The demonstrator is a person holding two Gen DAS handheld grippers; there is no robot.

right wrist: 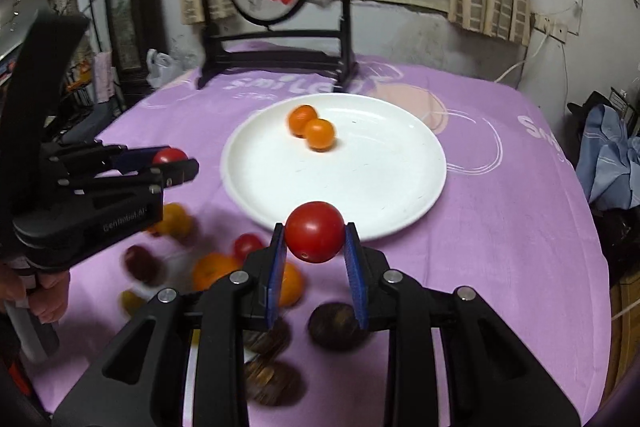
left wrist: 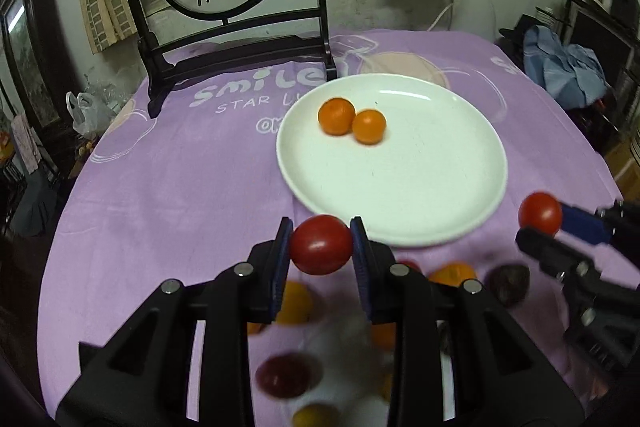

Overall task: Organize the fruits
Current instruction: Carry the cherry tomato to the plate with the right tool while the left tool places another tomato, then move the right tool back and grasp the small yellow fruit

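Clamping a round red tomato point(left wrist: 321, 244) between its blue pads, the left gripper point(left wrist: 321, 247) hangs above the purple tablecloth point(left wrist: 180, 187); the right gripper point(right wrist: 315, 233) pinches another red tomato point(right wrist: 315, 231). Beyond, two small oranges point(left wrist: 352, 123) touch on the white round plate point(left wrist: 420, 187).

Left tongs point(left wrist: 321, 245) and right tongs point(right wrist: 315, 233) each pinch a tomato between their pads, both tilted down toward the worktop, side by side.

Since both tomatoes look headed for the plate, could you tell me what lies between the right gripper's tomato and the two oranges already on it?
Only bare white plate: in the right wrist view nothing lies between the tomato and the oranges.
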